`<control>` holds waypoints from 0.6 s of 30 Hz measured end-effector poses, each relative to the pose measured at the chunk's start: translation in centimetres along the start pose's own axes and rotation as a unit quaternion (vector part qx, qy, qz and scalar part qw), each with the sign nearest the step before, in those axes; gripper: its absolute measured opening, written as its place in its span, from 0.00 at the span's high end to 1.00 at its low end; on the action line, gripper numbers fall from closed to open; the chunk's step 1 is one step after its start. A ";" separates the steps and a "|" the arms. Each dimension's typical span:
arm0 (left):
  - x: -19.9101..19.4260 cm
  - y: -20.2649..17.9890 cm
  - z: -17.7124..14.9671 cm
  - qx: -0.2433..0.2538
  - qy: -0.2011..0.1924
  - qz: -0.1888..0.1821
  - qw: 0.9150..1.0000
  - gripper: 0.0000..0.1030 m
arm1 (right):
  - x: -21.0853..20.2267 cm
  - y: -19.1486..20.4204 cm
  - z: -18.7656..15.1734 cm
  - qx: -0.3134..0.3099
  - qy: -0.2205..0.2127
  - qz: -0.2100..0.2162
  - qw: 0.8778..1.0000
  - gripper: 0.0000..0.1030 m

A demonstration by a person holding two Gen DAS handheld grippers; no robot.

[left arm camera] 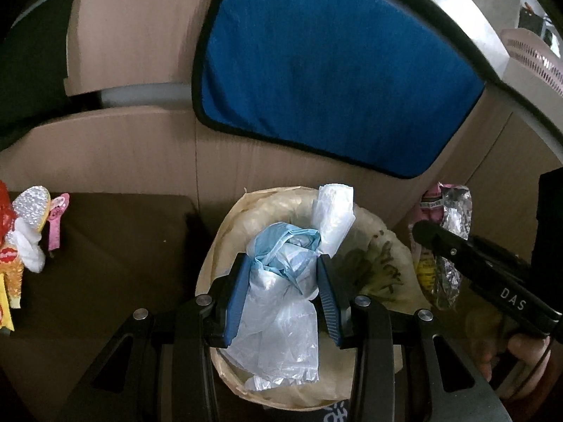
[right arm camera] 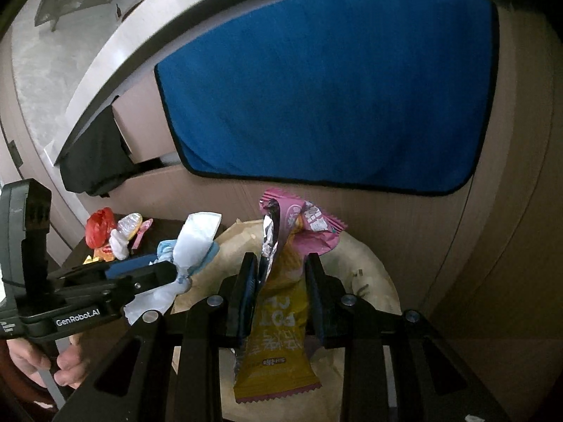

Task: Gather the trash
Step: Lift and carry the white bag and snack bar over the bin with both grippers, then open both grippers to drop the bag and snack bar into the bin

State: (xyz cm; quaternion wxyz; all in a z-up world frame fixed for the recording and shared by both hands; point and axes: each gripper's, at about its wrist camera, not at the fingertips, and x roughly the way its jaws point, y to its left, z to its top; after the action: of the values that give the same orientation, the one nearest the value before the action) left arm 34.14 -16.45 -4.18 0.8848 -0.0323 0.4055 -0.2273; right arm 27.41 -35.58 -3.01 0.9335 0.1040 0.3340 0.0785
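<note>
1. Over the mouth of the lined bin [left arm camera: 383, 256], both hand-held grippers carry trash, so I judge the step in hand to be the drop into the bin.
2. The left hand-held gripper [left arm camera: 283, 292] is clenched on a crumpled wad of blue and clear plastic bag [left arm camera: 281, 274]; the wad sits between its blue pads [left arm camera: 235, 299], with a white tail sticking up on the far side and loose film hanging down on the near side, right above the bin's opening.
3. The right hand-held gripper [right arm camera: 281, 299] is clenched on a yellow and pink snack wrapper [right arm camera: 281, 313], held upright between its fingers, the torn foil top pointing up and the crimped end hanging near; the bin's liner [right arm camera: 369, 267] shows behind and under it.
4. The next move calls for opening each pair of fingers while the load is over the opening; the light film may cling to a pad, so a small shake could be needed.
5. On the dark counter [left arm camera: 116, 253] at the far left, well apart from the bin, more wrappers [left arm camera: 24, 242] lie in a small heap, not yet collected.
</note>
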 end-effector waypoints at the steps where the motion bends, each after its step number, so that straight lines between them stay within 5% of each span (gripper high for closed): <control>1: 0.2 0.0 0.1 0.000 0.003 -0.001 1.000 0.61 | 0.2 -0.1 -0.1 0.002 0.003 0.000 1.000 0.74; 7: 1.3 0.8 0.2 -0.017 0.028 -0.037 0.999 0.57 | 1.0 -0.4 -0.4 0.009 0.016 -0.002 1.000 0.71; 11: 1.7 1.8 0.5 -0.040 0.038 -0.069 0.996 0.48 | 0.9 -0.9 -0.6 0.027 0.008 -0.005 1.000 0.38; 18: -0.4 3.8 0.9 -0.082 0.016 -0.086 0.993 0.47 | 0.5 -0.8 -0.8 0.039 0.008 -0.023 0.999 0.38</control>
State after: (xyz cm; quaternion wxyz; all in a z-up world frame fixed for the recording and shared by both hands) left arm 35.98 -13.02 -4.15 0.8498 -0.1357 0.4326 -0.2689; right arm 27.34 -36.17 -4.15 0.9276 0.1324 0.3465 0.0444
